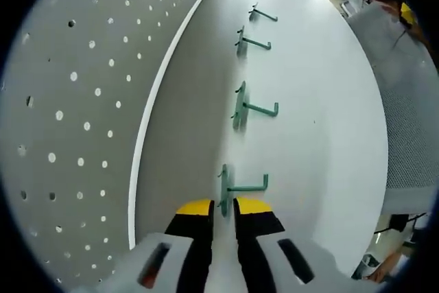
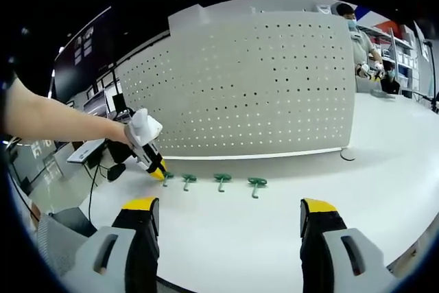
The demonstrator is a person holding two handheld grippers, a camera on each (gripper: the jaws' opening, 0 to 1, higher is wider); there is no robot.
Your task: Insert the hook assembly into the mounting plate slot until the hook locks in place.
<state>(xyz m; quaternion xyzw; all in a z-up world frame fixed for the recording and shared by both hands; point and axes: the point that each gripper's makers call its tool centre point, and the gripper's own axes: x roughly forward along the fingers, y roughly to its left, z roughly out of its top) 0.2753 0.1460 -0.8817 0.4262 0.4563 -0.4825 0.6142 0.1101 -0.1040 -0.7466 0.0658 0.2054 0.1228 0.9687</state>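
We see one white table (image 2: 288, 238) and one white pegboard (image 2: 260, 87) standing on it, in the middle of the right gripper view. Four green hooks (image 1: 241, 190) lie in a row on the table, near the foot of the board. In the left gripper view the left gripper (image 1: 223, 205) is low at the bottom centre, its jaws clenched on the plate of the nearest hook. The right gripper (image 2: 230, 212) hovers with jaws wide apart, grasping nothing.
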